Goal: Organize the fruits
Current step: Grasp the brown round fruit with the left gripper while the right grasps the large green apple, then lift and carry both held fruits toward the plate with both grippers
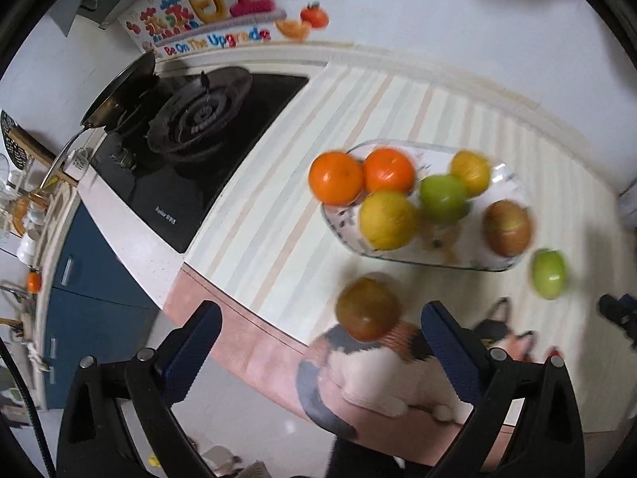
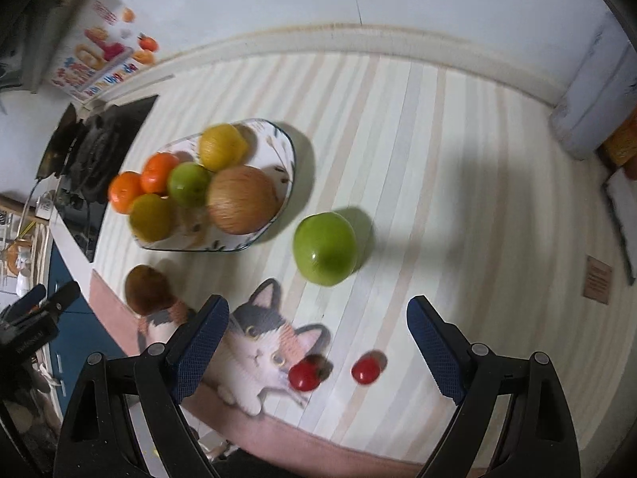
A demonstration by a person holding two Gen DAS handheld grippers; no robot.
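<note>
We see the plate (image 2: 287,183) of fruit on the striped tabletop (image 2: 458,183), at about ten o'clock from our right gripper (image 2: 318,344). On it lie two oranges (image 2: 126,192), two lemons (image 2: 221,146), a green apple (image 2: 188,184) and a brown apple (image 2: 242,200), all crowded together and touching.

Off the plate, a second green apple (image 2: 324,249) sits on the tabletop at twelve o'clock from the right gripper, just beside the plate's rim. A brown fruit (image 2: 148,288) rests at seven o'clock of the plate, on the edge of a cat mat (image 2: 258,342). Two small red fruits (image 2: 304,374) lie between the right jaws' tips, one on the mat's ear, the other a little apart on bare stripes.

Our right jaws stand wide apart with nothing gripped. Our left gripper (image 1: 320,344) also has its jaws wide apart; in its blurred view the brown fruit lies just ahead of them, untouched.

A black stove (image 1: 199,127) sits at nine o'clock of the plate, with a colourful poster (image 1: 223,8) on the wall behind.
</note>
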